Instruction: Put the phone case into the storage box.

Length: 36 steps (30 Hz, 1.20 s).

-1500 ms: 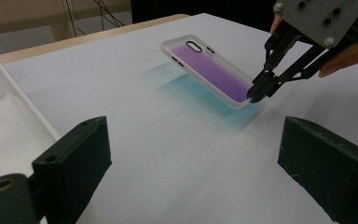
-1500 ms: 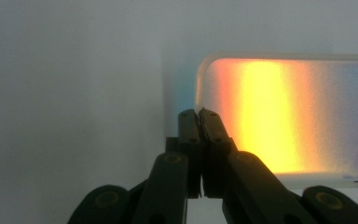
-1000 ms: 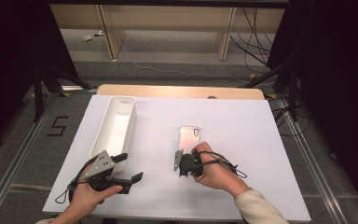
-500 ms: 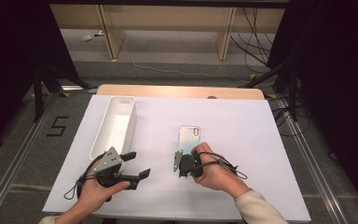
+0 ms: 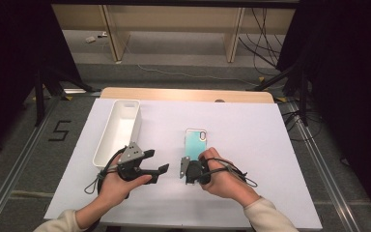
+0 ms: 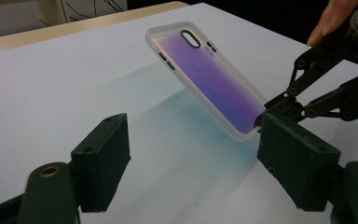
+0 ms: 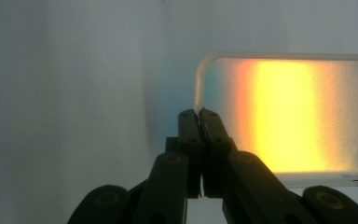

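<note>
**Phone case lifted by one corner, second tongs coming in**

Here the right tongs point(image 5: 187, 169), low and just right of centre in the high view, are clamped tight on the near corner of a translucent, iridescent plastic phone case point(image 5: 194, 143). In the right gripper view the two black jaws meet on the case's rim at centre frame. The left gripper view shows the case point(image 6: 212, 81) tilted, its camera-hole end raised toward the upper middle of the frame, the pinched end low and a soft teal glow on the white worktop point(image 5: 251, 130) beneath it.

The left tongs point(image 5: 155, 162), at lower left of the high view, have just been closing but stand apart, with nothing between them; the case lies beyond their tips. Behind them, at left of centre, sits a long white plastic bin point(image 5: 118, 130).

I would judge this the handover or two-handed lift: one end is secured, the other is unsupported. Next the left tongs need to travel toward the case's free long edge, keep enough gap to straddle the thin rim, and then close gently so the case does not twist out of the right grip.
</note>
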Motion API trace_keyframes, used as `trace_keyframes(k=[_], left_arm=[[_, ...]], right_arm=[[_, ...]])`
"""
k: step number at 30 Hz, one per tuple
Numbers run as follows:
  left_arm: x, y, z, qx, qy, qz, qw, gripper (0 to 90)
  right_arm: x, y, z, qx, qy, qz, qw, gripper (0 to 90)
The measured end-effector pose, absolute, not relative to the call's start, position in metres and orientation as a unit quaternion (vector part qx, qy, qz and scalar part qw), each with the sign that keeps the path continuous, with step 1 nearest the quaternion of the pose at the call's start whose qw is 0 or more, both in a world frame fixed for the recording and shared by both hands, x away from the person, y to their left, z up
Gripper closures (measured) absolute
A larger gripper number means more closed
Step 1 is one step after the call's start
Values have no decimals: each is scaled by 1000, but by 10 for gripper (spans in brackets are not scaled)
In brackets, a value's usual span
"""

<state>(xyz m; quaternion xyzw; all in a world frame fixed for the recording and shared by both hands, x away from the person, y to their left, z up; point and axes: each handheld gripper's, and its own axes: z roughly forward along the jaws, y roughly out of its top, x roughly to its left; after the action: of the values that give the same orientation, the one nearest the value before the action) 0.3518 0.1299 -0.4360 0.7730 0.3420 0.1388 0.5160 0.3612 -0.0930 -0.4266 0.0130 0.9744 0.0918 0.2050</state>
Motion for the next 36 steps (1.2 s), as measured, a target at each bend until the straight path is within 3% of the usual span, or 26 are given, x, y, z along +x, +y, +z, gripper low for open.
trace_keyframes(k=[15, 36], left_arm=[[372, 111, -435, 778, 358, 137, 498, 297], [398, 84, -436, 770, 411, 94, 478, 483]], right_arm=[[356, -90, -425, 13, 972, 93, 215, 892], [353, -84, -427, -14, 967, 81, 240, 893]])
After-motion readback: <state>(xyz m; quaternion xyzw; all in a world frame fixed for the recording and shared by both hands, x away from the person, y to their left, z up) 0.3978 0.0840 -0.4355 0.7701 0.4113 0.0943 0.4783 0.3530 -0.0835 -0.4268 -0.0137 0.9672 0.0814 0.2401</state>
